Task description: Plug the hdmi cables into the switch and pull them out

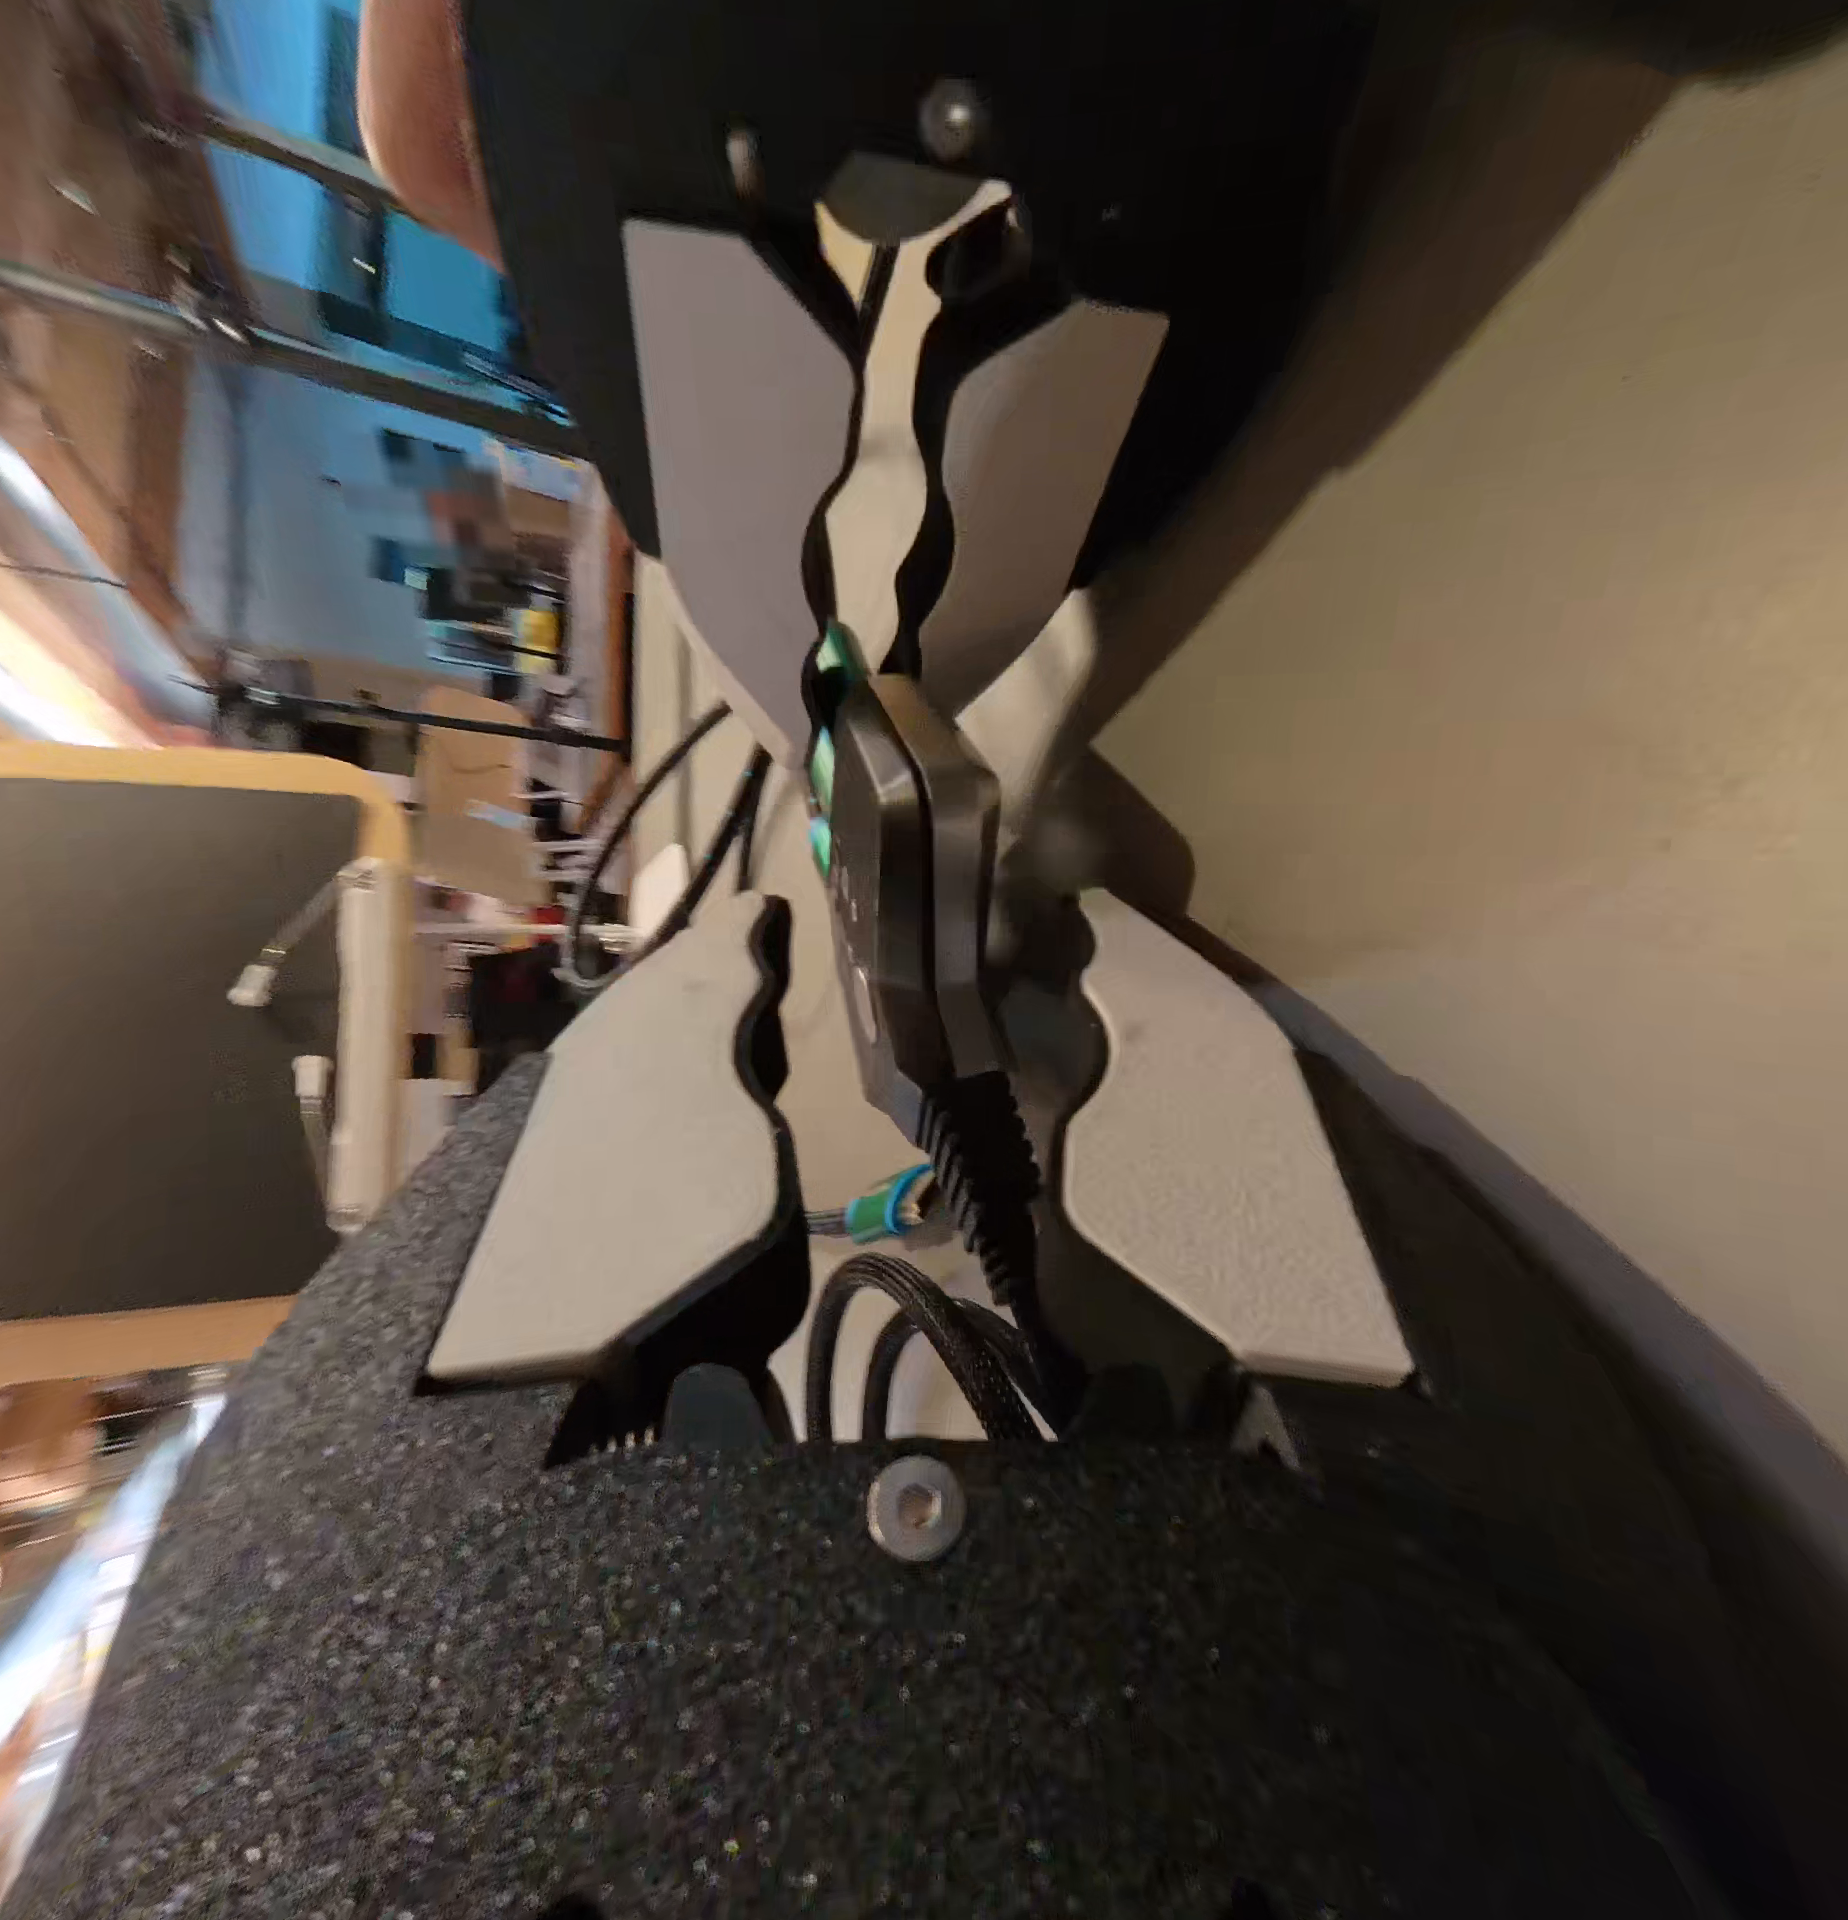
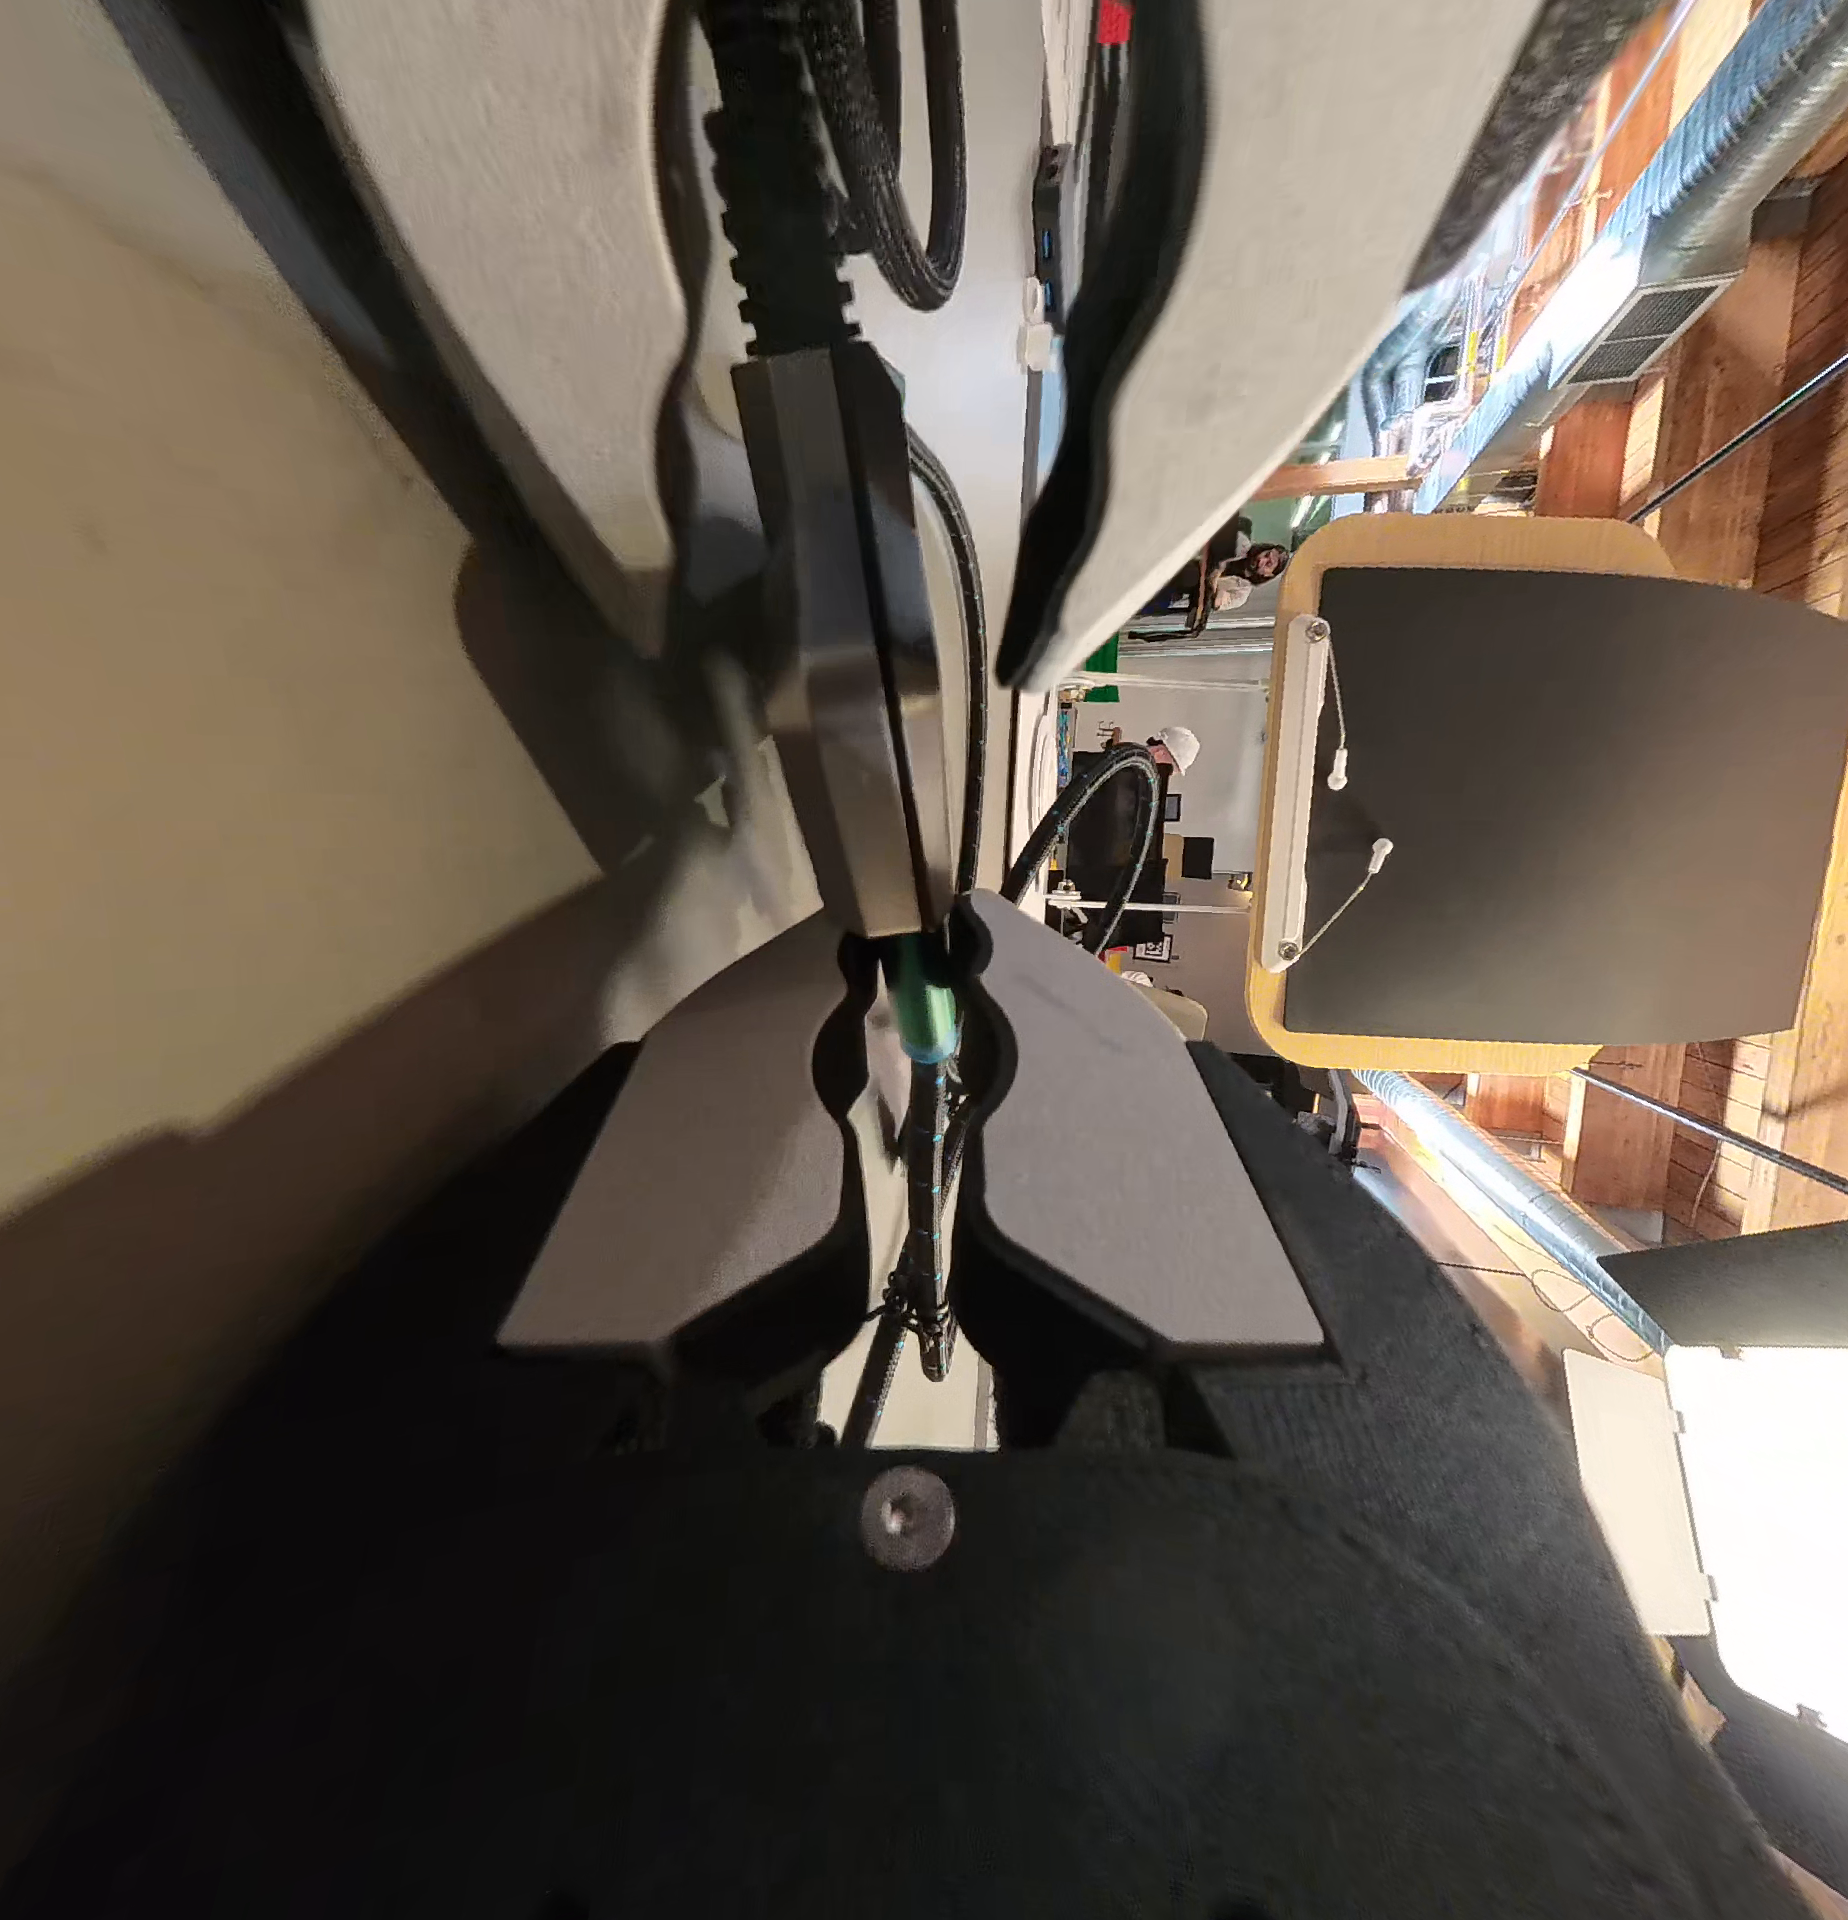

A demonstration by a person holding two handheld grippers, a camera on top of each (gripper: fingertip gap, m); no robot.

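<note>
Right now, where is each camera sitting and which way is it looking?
Left wrist view: on the left gripper, looking along its fingers at the switch between them; right gripper opposite.
Right wrist view: on the right gripper, looking at the green plug at the switch's end.
Shared: switch, both grippers, they face each other.

I work in an open workshop: silver air ducts point(image 2: 1668, 197) on a wooden ceiling point(image 2: 1813, 436), desks with monitors point(image 2: 1117, 831) behind.
</note>
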